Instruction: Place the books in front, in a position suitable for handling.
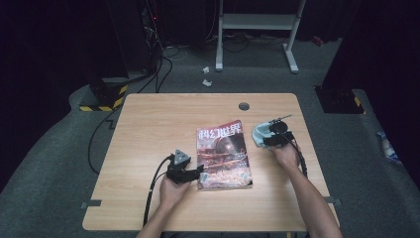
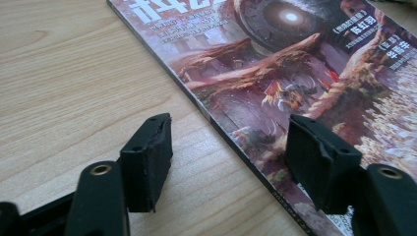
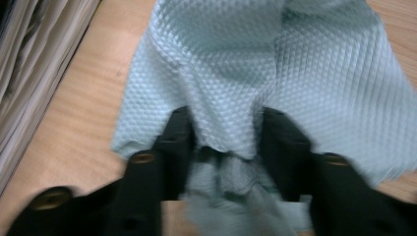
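Objects — one magazine [image 1: 223, 154], one cloth [image 3: 275, 73] — counted.

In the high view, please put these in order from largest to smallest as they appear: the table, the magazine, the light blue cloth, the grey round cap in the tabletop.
1. table
2. magazine
3. light blue cloth, partly covered by the right gripper, so its full size is unsure
4. grey round cap

A light wooden table [image 1: 148, 124] with a round grommet hole [image 1: 243, 106] stands on grey carpet [image 1: 54, 148]. Beyond its far edge stands a white metal frame [image 1: 257, 22]; black cables [image 1: 163, 59] run at far left beside a hazard-striped base [image 1: 101, 96]. Crumpled paper scraps [image 1: 206, 77] lie on the floor. The surroundings are dark.
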The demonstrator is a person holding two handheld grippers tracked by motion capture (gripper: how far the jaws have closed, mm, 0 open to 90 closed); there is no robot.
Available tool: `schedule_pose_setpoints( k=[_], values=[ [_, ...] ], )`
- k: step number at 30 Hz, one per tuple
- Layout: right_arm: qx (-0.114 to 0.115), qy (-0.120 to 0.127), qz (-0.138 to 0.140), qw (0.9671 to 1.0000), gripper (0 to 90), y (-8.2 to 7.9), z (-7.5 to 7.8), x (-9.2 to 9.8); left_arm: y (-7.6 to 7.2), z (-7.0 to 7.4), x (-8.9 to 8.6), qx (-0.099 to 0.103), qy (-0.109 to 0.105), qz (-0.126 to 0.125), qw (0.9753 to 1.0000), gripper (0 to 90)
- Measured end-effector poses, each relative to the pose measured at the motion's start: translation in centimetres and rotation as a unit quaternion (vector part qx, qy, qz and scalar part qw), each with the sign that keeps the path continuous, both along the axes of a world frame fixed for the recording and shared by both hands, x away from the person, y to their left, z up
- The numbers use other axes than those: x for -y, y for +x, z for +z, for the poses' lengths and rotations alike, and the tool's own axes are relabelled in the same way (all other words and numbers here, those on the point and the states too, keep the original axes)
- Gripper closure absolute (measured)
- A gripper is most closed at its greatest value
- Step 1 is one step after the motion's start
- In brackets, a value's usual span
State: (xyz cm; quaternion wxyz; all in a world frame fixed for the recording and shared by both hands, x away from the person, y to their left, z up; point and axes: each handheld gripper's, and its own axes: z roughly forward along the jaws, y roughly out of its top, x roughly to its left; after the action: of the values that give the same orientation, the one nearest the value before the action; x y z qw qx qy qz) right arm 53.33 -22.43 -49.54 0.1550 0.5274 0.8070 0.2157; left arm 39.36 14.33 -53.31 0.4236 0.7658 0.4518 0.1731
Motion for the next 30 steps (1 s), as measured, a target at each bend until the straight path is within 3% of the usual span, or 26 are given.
schedule_pose_setpoints(
  k=[3,6,9,13,18,19,21,22,24,27,28,30],
  values=[
    [-0.012,-0.002,0.018,0.9998,77.1,-0.4,0.2,0.2,0.0,0.0,0.0,0.001,-0.003,-0.008,1.0,40.9],
    [-0.02,-0.009,0.04,0.9989,81.5,-1.1,0.6,0.4,-0.1,0.0,0.0,0.0,-0.007,-0.01,0.9999,42.1],
    [-0.01,0.026,0.058,0.9979,82.0,-2.3,1.3,0.8,-0.1,0.0,0.0,0.0,-0.007,-0.011,0.9999,42.2],
    [0.008,0.059,0.103,0.9929,81.9,-5.2,3.3,0.6,-0.1,0.0,0.0,0.002,-0.004,-0.009,1.0,40.6],
    [0.017,0.06,0.188,0.9801,81.8,-9.7,5.9,-1.4,0.0,0.0,0.0,0.004,-0.001,-0.006,1.0,38.9],
    [0.017,0.056,0.215,0.9748,81.8,-10.7,6.3,-2.0,0.0,0.0,0.0,0.003,-0.002,-0.006,1.0,38.8],
    [0.011,0.045,0.246,0.9682,81.7,-12.0,6.4,-3.2,0.0,0.0,0.0,0.004,-0.001,-0.006,1.0,38.7],
    [0.006,0.038,0.265,0.9635,81.7,-12.8,6.2,-4.0,0.0,0.0,0.0,0.004,-0.001,-0.006,1.0,38.6],
    [-0.011,0.027,0.287,0.9576,81.5,-13.6,5.4,-5.3,0.0,0.0,0.0,0.004,0.0,-0.007,1.0,38.4],
    [-0.025,-0.013,0.302,0.953,79.6,-14.0,4.0,-6.9,0.0,0.0,0.0,0.004,0.0,-0.007,1.0,38.2],
    [-0.041,-0.02,0.299,0.9531,74.2,-13.9,3.3,-7.4,0.0,0.0,0.0,0.004,0.0,-0.007,1.0,38.0],
    [-0.045,-0.022,0.297,0.9534,65.6,-13.8,2.8,-7.6,0.0,-0.1,0.0,0.004,-0.002,-0.006,1.0,38.0]
  ],
)
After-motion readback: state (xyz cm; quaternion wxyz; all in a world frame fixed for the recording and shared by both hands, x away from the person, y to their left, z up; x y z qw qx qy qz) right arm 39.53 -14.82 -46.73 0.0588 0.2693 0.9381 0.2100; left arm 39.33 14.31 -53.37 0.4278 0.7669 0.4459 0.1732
